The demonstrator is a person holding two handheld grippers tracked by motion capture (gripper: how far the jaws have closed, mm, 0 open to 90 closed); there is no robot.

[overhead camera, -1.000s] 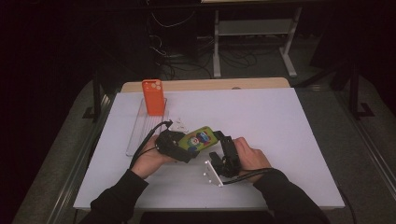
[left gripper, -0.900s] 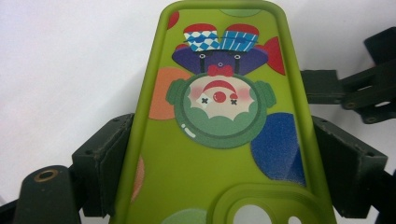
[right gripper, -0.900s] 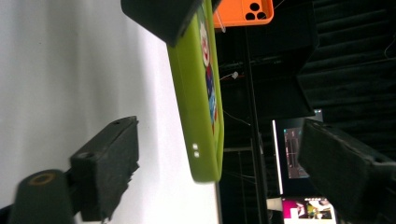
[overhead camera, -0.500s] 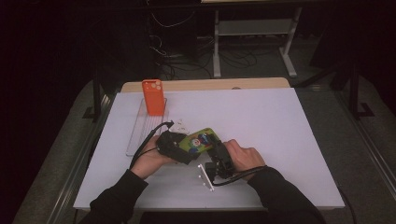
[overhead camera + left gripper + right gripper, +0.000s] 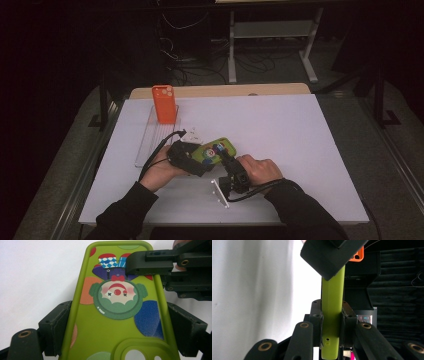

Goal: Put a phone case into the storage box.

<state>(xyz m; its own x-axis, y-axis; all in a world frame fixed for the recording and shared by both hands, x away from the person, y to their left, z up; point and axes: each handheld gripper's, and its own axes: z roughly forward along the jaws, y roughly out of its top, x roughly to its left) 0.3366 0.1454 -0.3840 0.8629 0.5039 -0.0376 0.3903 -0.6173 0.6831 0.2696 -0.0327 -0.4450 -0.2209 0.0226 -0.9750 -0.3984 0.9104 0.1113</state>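
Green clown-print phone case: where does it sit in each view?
High view: the green clown-print phone case lies centre-left, between both grippers.
Left gripper view: it fills the centre, printed back facing the camera.
Right gripper view: seen edge-on at centre, clamped.
Shared landmark: the white table.

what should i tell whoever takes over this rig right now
Left gripper: shut on the green phone case, fingers pressed on its two long edges near the camera cut-out.
Right gripper: shut on the same case, pinching it across its front and back at the other end.
The case is held between both hands above the white table, near the front middle.
An orange phone case stands upright at the far end of a clear tray at the back left; small white pieces lie beside the tray.
Done: green case gripped by both.
Left: likely to free one gripper and set the case down.
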